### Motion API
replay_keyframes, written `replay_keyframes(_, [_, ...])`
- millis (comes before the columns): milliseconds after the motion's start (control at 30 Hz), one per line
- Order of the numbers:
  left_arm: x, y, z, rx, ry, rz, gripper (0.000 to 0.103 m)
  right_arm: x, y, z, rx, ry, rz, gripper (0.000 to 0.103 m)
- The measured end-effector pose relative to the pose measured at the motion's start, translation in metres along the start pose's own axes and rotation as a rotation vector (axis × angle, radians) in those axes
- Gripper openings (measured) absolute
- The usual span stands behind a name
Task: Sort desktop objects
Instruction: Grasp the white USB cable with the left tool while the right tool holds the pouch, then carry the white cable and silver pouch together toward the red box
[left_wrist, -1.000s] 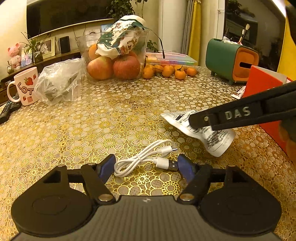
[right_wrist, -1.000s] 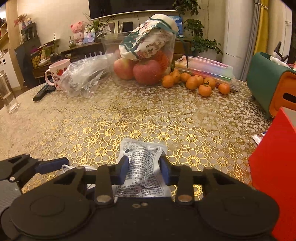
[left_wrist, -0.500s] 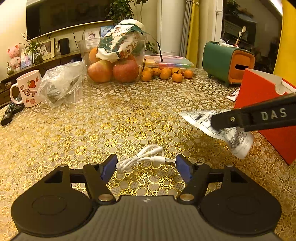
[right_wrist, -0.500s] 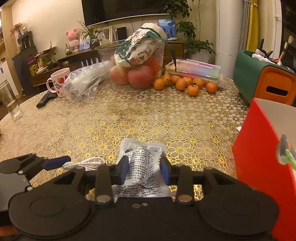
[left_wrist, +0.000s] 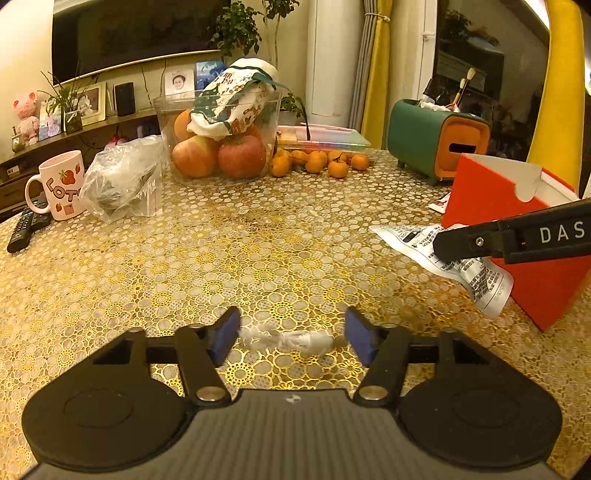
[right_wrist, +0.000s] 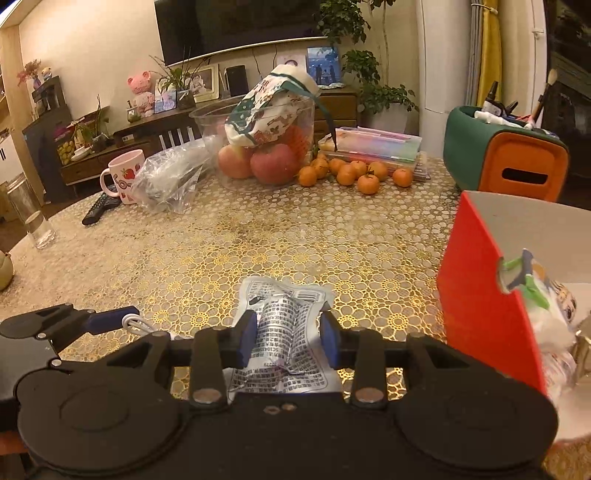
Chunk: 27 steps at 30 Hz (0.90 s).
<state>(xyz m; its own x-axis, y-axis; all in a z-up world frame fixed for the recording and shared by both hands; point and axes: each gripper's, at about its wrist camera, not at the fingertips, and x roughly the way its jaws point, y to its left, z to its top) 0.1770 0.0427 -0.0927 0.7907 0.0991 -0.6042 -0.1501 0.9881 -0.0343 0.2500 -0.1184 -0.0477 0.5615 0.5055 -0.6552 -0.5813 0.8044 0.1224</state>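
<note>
On the far left of the desk (left_wrist: 155, 266) a remote control (left_wrist: 26, 229) lies next to a pink mug (left_wrist: 61, 184), with a crumpled clear plastic bag (left_wrist: 125, 181) just beside the mug. Further along stands a glass bowl of apples (left_wrist: 221, 147), then a row of small oranges (left_wrist: 317, 162).

Nearer to me, the left hand-held gripper (left_wrist: 291, 338) hovers low with its jaws spread wide, and a blurred white cable (left_wrist: 288, 339) sits between the blue pads; I cannot tell whether they touch it.

To the right, the right hand-held gripper (right_wrist: 288, 332) is clamped on a crinkled printed packet (right_wrist: 284, 317), just beside the open red box (right_wrist: 480, 291). Behind the box stands a green and orange organiser (right_wrist: 509, 162).
</note>
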Motion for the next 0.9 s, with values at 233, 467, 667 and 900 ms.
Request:
replay_keyframes(233, [-0.01,-0.005,-0.002,-0.01,0.01,0.001,0.059,-0.02,-0.004,-0.003,0.002,-0.02,-0.007,0.036])
replay_keyframes(467, [-0.014,-0.009,-0.012,-0.018,0.019,0.007,0.06,-0.03,-0.01,-0.013,0.006,-0.014,-0.021,0.036])
replay_keyframes(667, [-0.01,-0.017,-0.018,-0.005,0.024,0.012,0.075,-0.032,-0.015,-0.017,0.013,-0.011,-0.014,0.036])
replay_keyframes(900, [0.006,-0.014,-0.018,-0.07,0.067,0.114,0.075,-0.024,-0.016,-0.022,0.011,0.006,-0.002,0.036])
